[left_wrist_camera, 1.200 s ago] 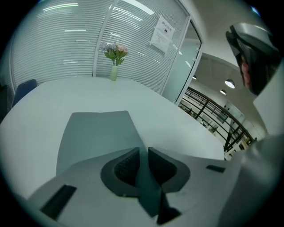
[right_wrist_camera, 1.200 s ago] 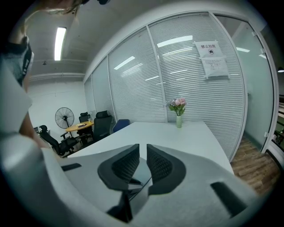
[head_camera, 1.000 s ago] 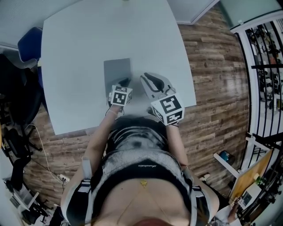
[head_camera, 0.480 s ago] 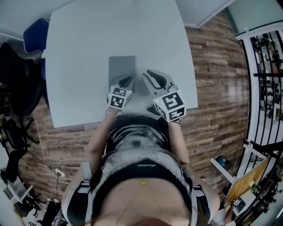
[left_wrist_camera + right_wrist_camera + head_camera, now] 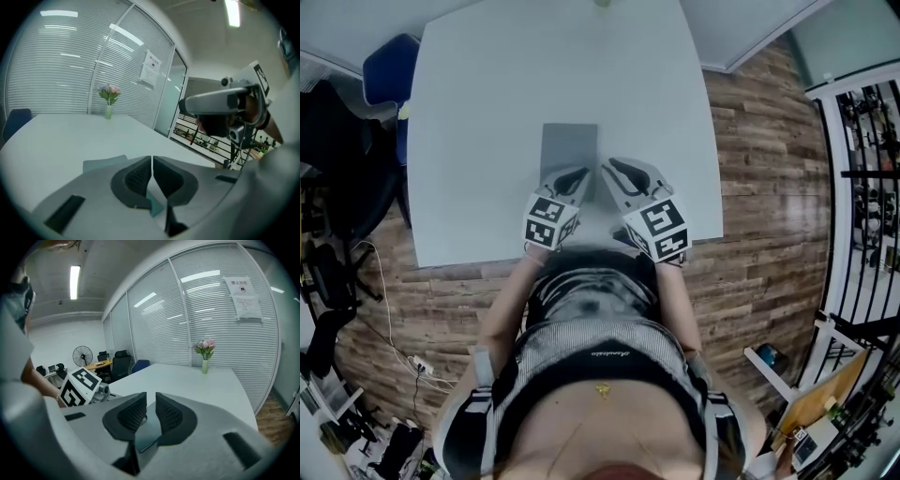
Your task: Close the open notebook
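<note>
The notebook is seen flat, as one grey slab, on the tabletop, just ahead of the fingers; closing is judged done. The left gripper has just been shut on nothing; the right gripper is held slightly parted, empty.

Head cam's up high, looking nearly straight down on the bench from its near side. The cams on the left gripper and right gripper sit low, right behind the fingers, facing the far end. Both catch the flower vase.
</note>
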{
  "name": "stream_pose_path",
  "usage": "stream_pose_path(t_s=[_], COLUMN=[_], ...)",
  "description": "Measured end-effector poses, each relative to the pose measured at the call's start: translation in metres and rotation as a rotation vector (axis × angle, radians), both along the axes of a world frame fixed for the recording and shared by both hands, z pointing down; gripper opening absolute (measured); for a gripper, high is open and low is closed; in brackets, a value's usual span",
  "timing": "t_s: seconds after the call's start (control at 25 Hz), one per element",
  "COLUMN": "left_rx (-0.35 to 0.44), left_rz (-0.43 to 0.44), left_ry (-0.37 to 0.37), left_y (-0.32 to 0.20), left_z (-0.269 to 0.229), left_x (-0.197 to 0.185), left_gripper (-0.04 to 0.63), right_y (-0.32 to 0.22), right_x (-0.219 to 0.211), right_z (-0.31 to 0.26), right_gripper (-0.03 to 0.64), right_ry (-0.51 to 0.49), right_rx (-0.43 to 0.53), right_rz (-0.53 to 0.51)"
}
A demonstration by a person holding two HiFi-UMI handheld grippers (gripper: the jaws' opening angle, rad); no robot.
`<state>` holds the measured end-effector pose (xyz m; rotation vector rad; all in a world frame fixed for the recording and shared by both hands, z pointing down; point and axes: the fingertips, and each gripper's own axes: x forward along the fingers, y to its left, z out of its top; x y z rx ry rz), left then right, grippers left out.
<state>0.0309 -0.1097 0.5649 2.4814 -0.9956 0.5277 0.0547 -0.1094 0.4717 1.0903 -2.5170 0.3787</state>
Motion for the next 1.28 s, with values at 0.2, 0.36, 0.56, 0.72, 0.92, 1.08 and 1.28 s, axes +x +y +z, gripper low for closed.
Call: stream_pose_path(t_s=[0.2, 0.36, 0.56, 0.72, 0.92, 1.08, 1.28], left_rx=[0.057, 0.088, 0.137, 0.191, 0.241, 0.28, 0.343], left_rz=[-0.009, -0.01, -0.016, -0.021, -0.045, -0.057, -0.065], left_ry=[0.061, 0.099, 0.143, 0.161, 0.202, 0.22, 0.217], left_y=[0.004, 0.007, 0.009, 0.009, 0.006, 0.007, 0.012], left_z=[-0.041, -0.066, -0.097, -0.121, -0.148, -0.167, -0.189], left_x=[-0.008, -0.01, -0.011, -0.014, -0.019, -0.024, -0.025], left_gripper=[0.014, 0.012, 0.012, 0.012, 0.011, 0.011, 0.011], right_y=[0.005, 0.006, 0.006, 0.006, 0.006, 0.009, 0.013], right_x=[-0.014, -0.023, -0.031, -0.036, -0.037, -0.042, -0.044], right_z=[-0.006, -0.012, -0.025, -0.038, -0.057, -0.079, -0.104], right_gripper=[0.03, 0.022, 0.005, 0.005, 0.005, 0.005, 0.005], right_ry=[-0.019, -0.042, -0.073, -0.118, -0.216, -0.247, -0.247], right_rx=[0.001, 0.009, 0.036, 0.06, 0.078, 0.132, 0.208], right_rz=[-0.018, -0.033, -0.05, -0.065, -0.074, -0.102, -0.137])
